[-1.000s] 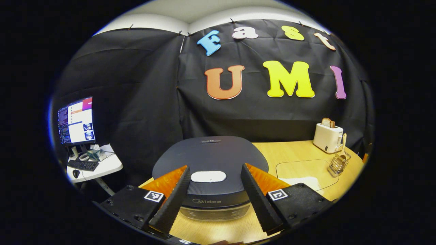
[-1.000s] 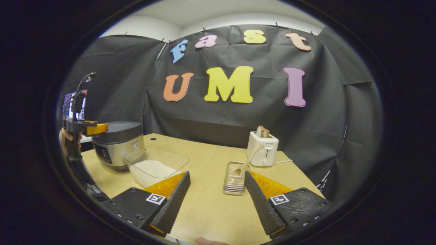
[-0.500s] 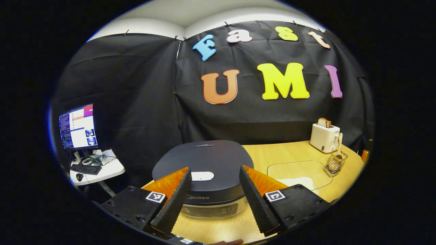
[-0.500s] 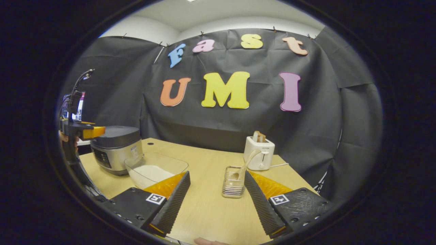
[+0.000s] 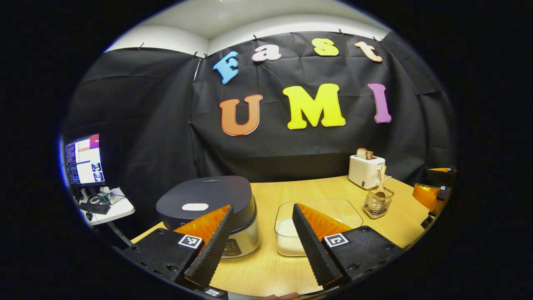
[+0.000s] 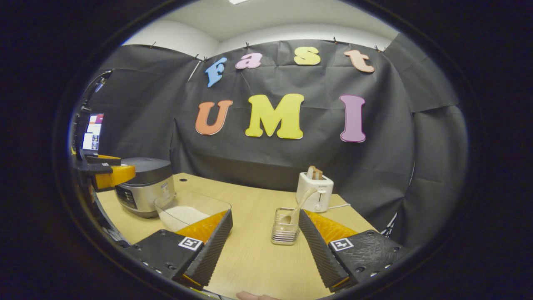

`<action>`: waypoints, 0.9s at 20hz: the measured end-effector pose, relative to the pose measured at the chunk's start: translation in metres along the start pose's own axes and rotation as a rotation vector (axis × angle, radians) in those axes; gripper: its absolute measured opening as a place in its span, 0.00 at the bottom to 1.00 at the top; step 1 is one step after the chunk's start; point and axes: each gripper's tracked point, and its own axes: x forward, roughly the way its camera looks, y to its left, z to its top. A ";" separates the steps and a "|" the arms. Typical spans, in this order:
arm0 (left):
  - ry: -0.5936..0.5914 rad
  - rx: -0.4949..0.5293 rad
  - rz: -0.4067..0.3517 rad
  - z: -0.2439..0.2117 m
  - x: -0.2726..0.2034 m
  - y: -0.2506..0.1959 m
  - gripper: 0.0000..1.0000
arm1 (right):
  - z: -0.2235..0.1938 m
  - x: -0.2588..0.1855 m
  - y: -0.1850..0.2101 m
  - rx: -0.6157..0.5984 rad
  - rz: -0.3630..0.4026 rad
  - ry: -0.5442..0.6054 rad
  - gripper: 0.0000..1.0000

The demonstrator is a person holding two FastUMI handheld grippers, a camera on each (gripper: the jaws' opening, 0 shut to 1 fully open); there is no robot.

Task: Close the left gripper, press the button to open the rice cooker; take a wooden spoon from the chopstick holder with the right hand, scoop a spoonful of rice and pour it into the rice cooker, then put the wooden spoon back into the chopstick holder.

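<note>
The dark rice cooker (image 5: 204, 200) stands at the table's left with its lid down and a white button (image 5: 195, 206) on top. My left gripper (image 5: 262, 207) is open, hanging back from the cooker's front right corner with nothing between its fingers. To the cooker's right lies a clear container of rice (image 5: 287, 231). A wooden spoon (image 6: 302, 202) leans in the wire chopstick holder (image 6: 285, 225), just beyond my open right gripper (image 6: 265, 211). The left gripper (image 6: 104, 173) also shows beside the cooker (image 6: 145, 185) in the right gripper view.
A white toaster (image 6: 314, 191) with bread stands behind the holder near the back wall. The wooden table (image 6: 250, 254) stretches ahead of the right gripper. A monitor (image 5: 83, 160) sits on a small side table off the left edge.
The left gripper has drawn back from above the cooker's button and swung right, staying open. The lid stays down. The right gripper has drifted back slightly.
</note>
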 end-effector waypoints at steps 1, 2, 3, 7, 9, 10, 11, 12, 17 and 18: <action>-0.011 0.002 -0.001 0.002 -0.001 -0.004 0.90 | 0.000 -0.001 0.001 0.003 0.003 0.001 0.95; -0.024 0.011 -0.003 0.005 -0.002 -0.010 0.90 | 0.000 -0.002 0.001 0.004 0.001 0.000 0.95; -0.033 0.017 -0.007 0.006 -0.003 -0.016 0.91 | 0.001 -0.003 -0.001 0.002 -0.007 -0.003 0.95; -0.054 -0.010 -0.042 0.006 -0.009 -0.037 0.91 | 0.004 -0.007 0.000 0.030 -0.024 -0.007 0.95; -0.046 -0.019 -0.072 0.006 -0.013 -0.047 0.91 | 0.006 -0.011 -0.001 0.039 -0.045 -0.011 0.95; -0.055 -0.012 -0.090 0.009 -0.016 -0.054 0.91 | 0.007 -0.013 0.001 0.044 -0.046 -0.013 0.95; -0.059 -0.006 -0.101 0.010 -0.018 -0.059 0.91 | 0.008 -0.014 0.005 0.049 -0.041 -0.015 0.95; -0.059 -0.001 -0.107 0.008 -0.021 -0.063 0.91 | 0.009 -0.016 0.009 0.050 -0.033 -0.016 0.95; -0.097 -0.040 -0.120 0.010 -0.036 -0.076 0.91 | 0.004 -0.018 0.014 0.036 -0.022 -0.006 0.95; -0.091 -0.048 -0.123 0.008 -0.037 -0.078 0.96 | 0.003 -0.018 0.016 0.038 -0.018 -0.001 0.95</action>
